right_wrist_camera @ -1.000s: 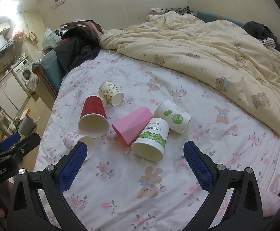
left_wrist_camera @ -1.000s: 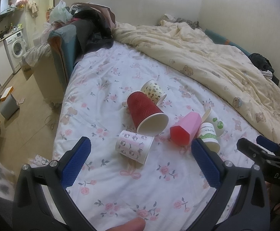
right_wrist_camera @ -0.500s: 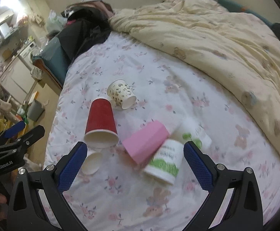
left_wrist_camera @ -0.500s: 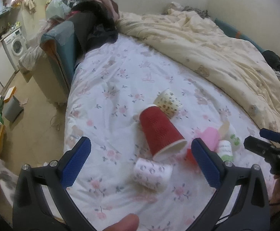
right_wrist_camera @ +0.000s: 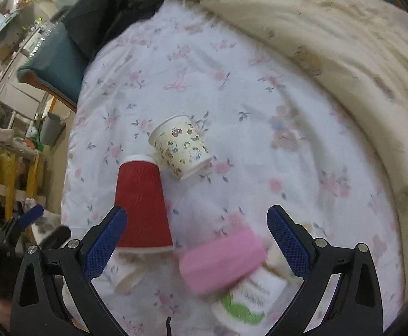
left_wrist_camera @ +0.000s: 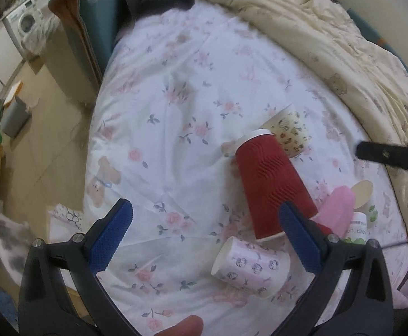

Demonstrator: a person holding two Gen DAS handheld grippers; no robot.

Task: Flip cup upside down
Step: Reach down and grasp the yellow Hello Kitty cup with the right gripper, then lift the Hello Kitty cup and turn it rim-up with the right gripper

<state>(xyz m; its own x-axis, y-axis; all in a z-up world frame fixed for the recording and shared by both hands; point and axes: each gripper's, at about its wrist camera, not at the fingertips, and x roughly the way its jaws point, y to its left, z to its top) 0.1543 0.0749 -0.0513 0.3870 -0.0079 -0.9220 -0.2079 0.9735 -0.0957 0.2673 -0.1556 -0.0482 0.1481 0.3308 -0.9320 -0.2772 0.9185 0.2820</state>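
Left gripper (left_wrist_camera: 205,235) released above flowered bed sheet (left_wrist_camera: 159,117), right gripper (right_wrist_camera: 197,240) released over pink cup (right_wrist_camera: 220,263), red cup (right_wrist_camera: 142,207) lying beside, holding nothing.

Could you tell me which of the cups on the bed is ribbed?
The red cup: its wall is corrugated, whereas the pink cup and printed paper cups look smooth.

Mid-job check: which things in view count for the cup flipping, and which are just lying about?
For the job:
- red cup, on its side
- pink cup
- cartoon-print cup
- pink-patterned cup
- green-label cups
- left gripper and right gripper, both open

Lying about:
- cream quilt
- dark clothes
- washing machine
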